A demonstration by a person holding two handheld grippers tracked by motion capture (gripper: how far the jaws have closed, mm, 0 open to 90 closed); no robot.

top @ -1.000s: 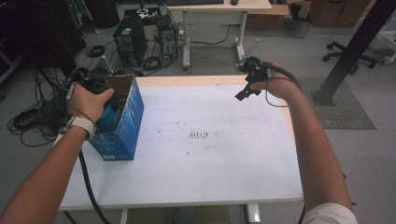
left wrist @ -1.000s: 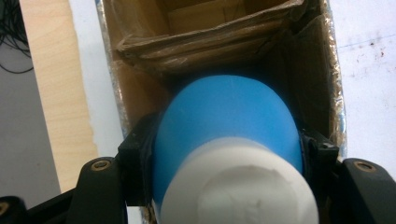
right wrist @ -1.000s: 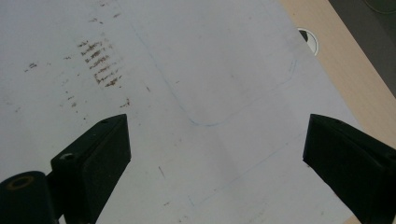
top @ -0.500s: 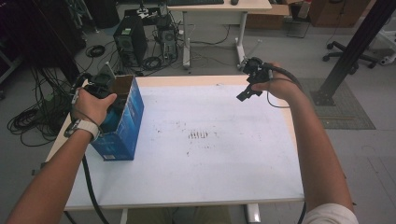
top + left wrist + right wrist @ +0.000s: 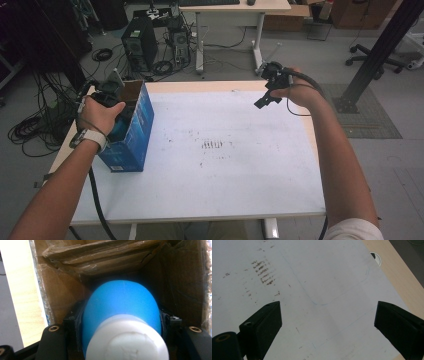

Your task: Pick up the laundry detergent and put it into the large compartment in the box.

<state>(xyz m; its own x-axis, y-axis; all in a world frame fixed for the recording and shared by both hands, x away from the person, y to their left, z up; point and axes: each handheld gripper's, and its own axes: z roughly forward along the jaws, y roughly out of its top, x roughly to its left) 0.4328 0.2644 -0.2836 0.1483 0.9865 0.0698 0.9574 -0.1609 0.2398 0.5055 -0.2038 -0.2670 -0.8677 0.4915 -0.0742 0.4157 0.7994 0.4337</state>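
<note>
The left tongs [image 5: 120,340], down inside an open blue cardboard box [image 5: 131,131] at the counter's [image 5: 240,190] left edge, are clamped on a blue bottle with a white cap [image 5: 122,322]. The right tongs [image 5: 329,322] hover wide apart over the bare counter. The bottle looks mid-transfer at the box; next likely calls for a straight, steady move clear of the flaps.

A white table [image 5: 240,190] lies under the right claw, with a patch of dark smudges [image 5: 214,145] between the two claws. Far beyond them stand a computer tower [image 5: 140,47] (cables around it) and a desk [image 5: 235,10].

The left gripper [image 5: 111,102] reaches into the open blue box [image 5: 131,137] on the table [image 5: 225,190].
</note>
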